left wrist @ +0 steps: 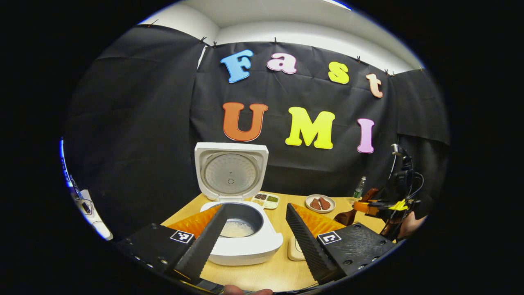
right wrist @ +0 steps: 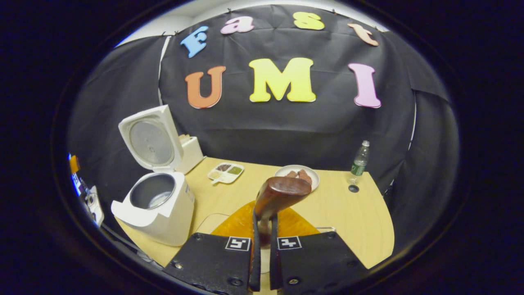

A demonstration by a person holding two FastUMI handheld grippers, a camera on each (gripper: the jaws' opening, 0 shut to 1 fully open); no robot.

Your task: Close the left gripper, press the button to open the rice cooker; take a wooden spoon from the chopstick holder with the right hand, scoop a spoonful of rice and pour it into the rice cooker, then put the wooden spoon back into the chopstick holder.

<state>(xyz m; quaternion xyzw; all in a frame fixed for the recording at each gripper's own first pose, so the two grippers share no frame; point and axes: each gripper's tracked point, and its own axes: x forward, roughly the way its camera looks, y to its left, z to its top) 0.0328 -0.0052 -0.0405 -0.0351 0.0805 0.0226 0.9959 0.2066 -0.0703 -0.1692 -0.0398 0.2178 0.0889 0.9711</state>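
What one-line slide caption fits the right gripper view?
Right gripper clamps a wooden spoon above the table, open rice cooker at left.

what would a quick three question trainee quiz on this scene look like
1. True or false: the rice cooker has its lid shut.
2. What does the right gripper hold between its fingers? A) the wooden spoon B) the bottle C) the plate
3. Fill in: the left gripper hangs in front of the cooker with its jaws ____.

Key
1. False: the lid stands up and the inner pot shows, with something pale at its bottom.
2. A: both fingers press on the spoon's handle, its bowl pointing away from the camera.
3. Open: the fingers stand wide apart with nothing between them.
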